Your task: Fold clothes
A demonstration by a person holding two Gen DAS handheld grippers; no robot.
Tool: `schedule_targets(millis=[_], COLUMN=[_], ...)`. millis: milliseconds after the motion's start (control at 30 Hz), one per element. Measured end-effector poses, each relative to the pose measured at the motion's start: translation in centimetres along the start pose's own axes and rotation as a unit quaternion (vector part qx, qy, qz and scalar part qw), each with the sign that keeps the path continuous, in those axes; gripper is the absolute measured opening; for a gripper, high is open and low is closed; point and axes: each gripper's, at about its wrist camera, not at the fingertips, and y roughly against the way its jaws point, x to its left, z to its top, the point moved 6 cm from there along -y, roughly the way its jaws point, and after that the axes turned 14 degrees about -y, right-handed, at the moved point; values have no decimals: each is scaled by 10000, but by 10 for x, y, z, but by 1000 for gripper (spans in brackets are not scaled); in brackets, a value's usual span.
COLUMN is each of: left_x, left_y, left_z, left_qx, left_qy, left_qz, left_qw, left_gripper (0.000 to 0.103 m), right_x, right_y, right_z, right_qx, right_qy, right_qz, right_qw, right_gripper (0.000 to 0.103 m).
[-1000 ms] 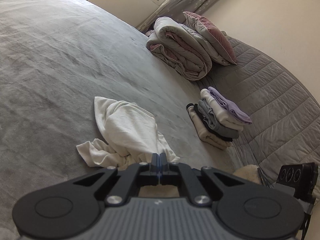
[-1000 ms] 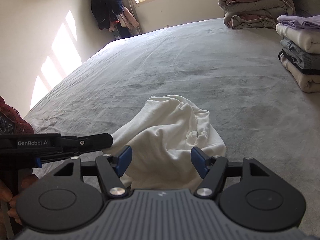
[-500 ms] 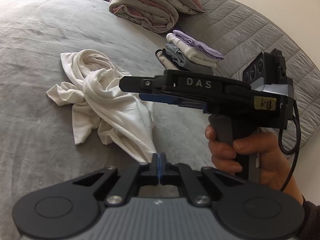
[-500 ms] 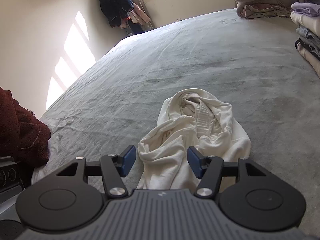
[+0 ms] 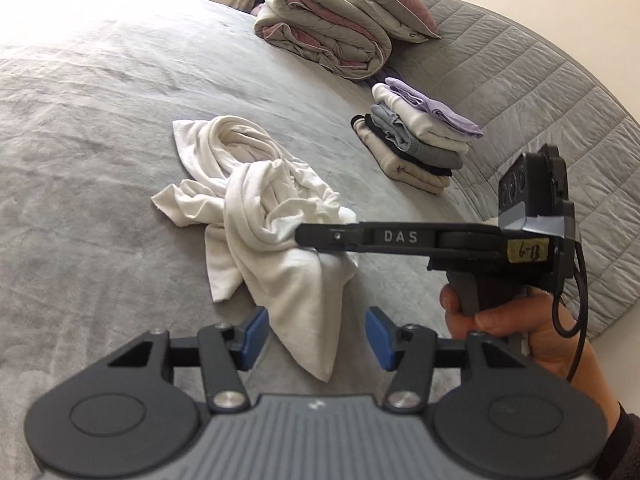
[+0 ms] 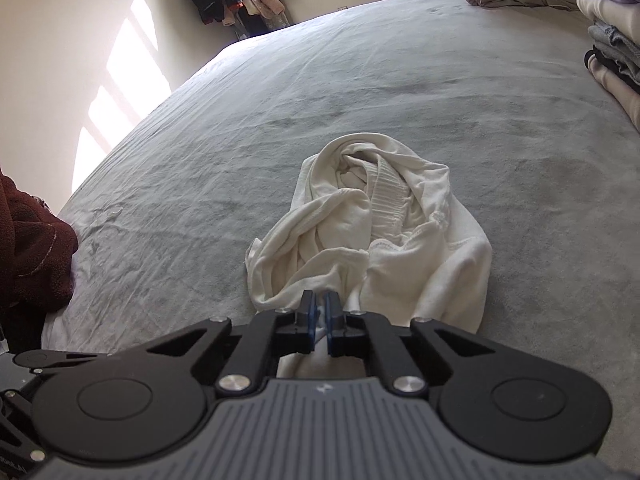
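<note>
Right gripper (image 6: 319, 316), fingers nearly closed, pinches an edge of the crumpled white cotton garment (image 5: 276, 216) on the grey bed (image 5: 100, 120); left gripper (image 5: 314, 334) gapes above its near corner. The thin pinch could slip.

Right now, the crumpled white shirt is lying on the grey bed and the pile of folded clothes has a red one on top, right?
Not quite. The top of the pile of folded clothes is pale purple, not red, as the left wrist view shows. The crumpled white shirt does lie on the grey bed.
</note>
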Motion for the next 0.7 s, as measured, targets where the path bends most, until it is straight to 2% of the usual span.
schedule_targets(millis=[67,200,233,267,300,500,633,700], left_x=[7,19,22,24,26,36,37,37], left_y=[-2,-14,-17,-21,-26,-53,-65,-69], left_z=[10,30,34,37,40,52,52,52], left_qx=[-95,-233,-268,-290,-310,-364,-277,-256], left_qy=[38,140,166,200,236,419,410,430], left_qz=[159,428,495,565,636,1059,1197,1197], left_qw=[9998,9987,9983,9978,9972,9928,9916,9915], left_gripper=[59,59,59,59,59,58,55,34], right_x=[-3,-10,-12,-13,-15,-23,-27,-31], right_y=[5,10,11,13,13,9,12,14], right_z=[3,13,15,18,20,21,23,24], right_qx=[-108,-330,-385,-440,-477,-379,-365,-378], right_qy=[-57,-152,-175,-199,-226,-307,-304,-338], right_qz=[-43,-151,-177,-204,-229,-301,-314,-333], right_qw=[9999,9992,9989,9986,9983,9984,9984,9982], right_gripper=[17,19,25,37,43,44,45,48])
